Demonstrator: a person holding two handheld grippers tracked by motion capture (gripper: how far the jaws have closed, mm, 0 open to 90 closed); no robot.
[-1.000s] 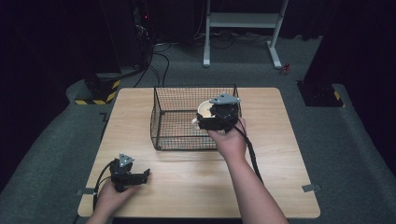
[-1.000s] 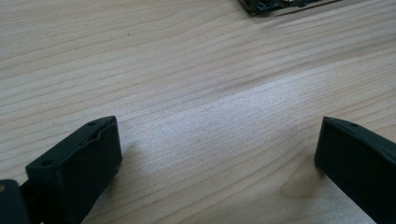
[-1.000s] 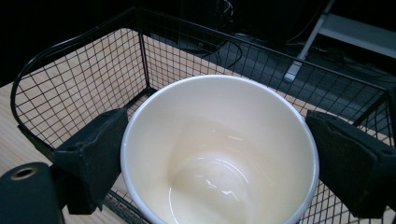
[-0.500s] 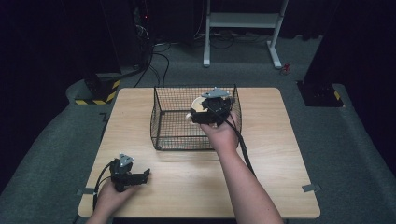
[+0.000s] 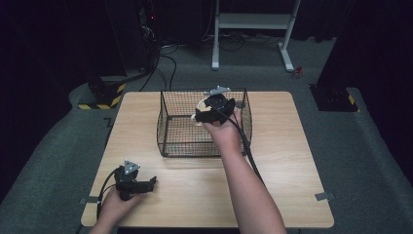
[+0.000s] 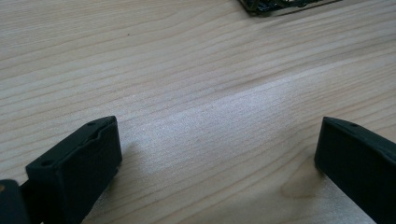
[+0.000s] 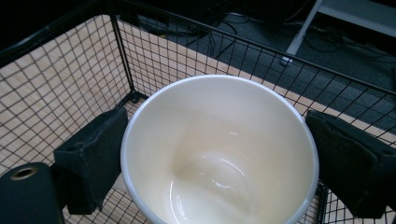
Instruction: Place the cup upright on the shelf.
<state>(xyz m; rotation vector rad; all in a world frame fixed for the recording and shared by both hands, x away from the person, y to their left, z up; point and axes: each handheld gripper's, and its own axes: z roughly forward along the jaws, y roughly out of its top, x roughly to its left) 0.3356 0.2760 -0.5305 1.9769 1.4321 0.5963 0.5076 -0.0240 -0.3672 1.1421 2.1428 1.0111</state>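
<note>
I see the wooden tabletop (image 5: 292, 161) spread under both of my hand-held grippers, bare under the left one and carrying the black wire basket (image 5: 180, 141) under the right one. That basket sits on the far half of the tabletop, well ahead of my left hand-held gripper (image 5: 151, 183) and directly around my right hand-held gripper (image 5: 202, 113), whose hand reaches over the near wall and hangs above the basket's far right part. In the right gripper view the basket's mesh walls (image 7: 56, 88) rise to the left of and beyond the jaws, with a corner post just past the left jaw. Between those jaws is a cream-white cup (image 7: 219, 149), open mouth facing the camera, empty and glossy inside; my right hand-held gripper (image 7: 217, 154) is clamped on it, one black pad against each side of the rim. In the high view the cup (image 5: 200, 108) shows as a pale patch on the left of that hand-held gripper, above the basket floor; I cannot tell whether it touches the mesh below. My left hand-held gripper (image 6: 217, 154) rests low on the tabletop near its front left corner, jaws spread wide with only wood grain between them, and a corner of the basket (image 6: 280, 4) shows far ahead of it.
</note>
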